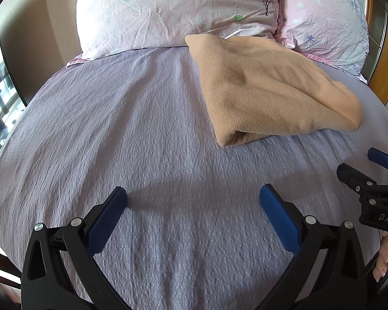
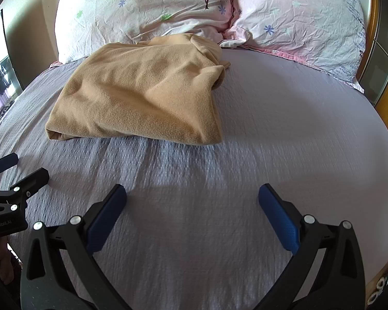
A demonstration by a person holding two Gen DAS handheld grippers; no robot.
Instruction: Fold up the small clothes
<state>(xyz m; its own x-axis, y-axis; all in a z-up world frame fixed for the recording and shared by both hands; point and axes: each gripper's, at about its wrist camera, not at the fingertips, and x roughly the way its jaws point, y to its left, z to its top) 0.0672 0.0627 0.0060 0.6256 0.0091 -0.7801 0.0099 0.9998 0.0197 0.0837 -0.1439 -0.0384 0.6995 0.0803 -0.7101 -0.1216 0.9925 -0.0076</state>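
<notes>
A tan fleece garment [image 1: 269,87] lies folded on the lilac bedspread [image 1: 132,129], just below the pillows. In the right wrist view the garment [image 2: 142,95] sits ahead and to the left. My left gripper [image 1: 192,196] is open and empty, hovering over bare bedspread, with the garment ahead to its right. My right gripper [image 2: 192,196] is open and empty over the bedspread [image 2: 284,134], short of the garment. Each gripper shows at the edge of the other's view: the right one [image 1: 359,170] and the left one [image 2: 15,170].
Two floral pillows [image 1: 178,10] [image 1: 323,18] lie across the head of the bed. A wooden headboard [image 2: 385,108] runs along the right edge. A cream wall [image 1: 38,38] and a window are at the left.
</notes>
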